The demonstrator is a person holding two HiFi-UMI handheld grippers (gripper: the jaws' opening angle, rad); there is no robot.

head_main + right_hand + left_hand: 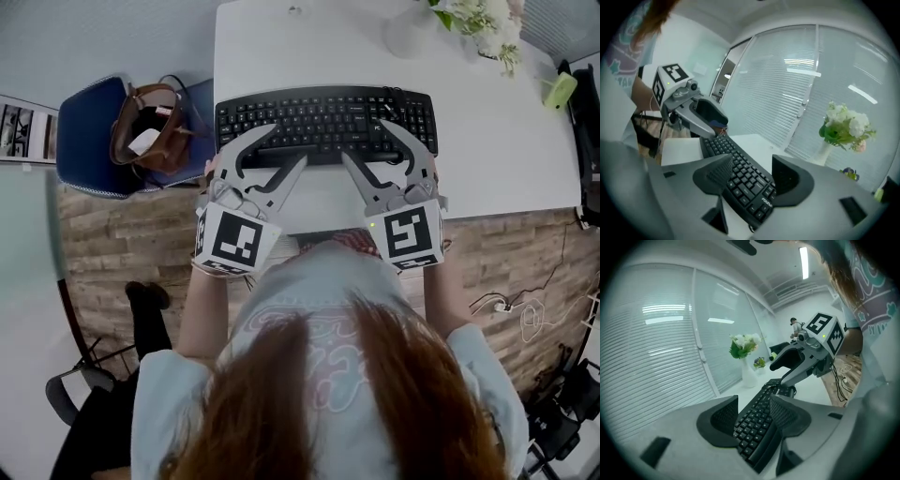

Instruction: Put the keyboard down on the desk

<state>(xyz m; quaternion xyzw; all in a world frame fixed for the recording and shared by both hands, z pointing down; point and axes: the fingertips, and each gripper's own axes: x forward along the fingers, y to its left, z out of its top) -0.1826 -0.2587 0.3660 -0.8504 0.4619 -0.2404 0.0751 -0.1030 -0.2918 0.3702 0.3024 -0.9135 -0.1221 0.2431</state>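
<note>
This is an office. A white desk (487, 141) carries a black computer keyboard (323, 117) and a vase of white flowers (843, 124). Glass partition walls with horizontal blinds (661, 348) enclose the room under a ceiling strip light (804, 262). A blue chair (84, 141) holding a brown handbag (145, 127) stands beside the desk on wood-pattern flooring (122, 244).

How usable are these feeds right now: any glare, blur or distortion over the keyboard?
Head view: even, soft light; the keyboard is sharp, the white desk is bright, and the hair at the bottom is soft. Left gripper view: strong fisheye bend, dark corners, a glaring ceiling light. Right gripper view: same bend, light streaks on the blinds; the keyboard reads clearly.
</note>
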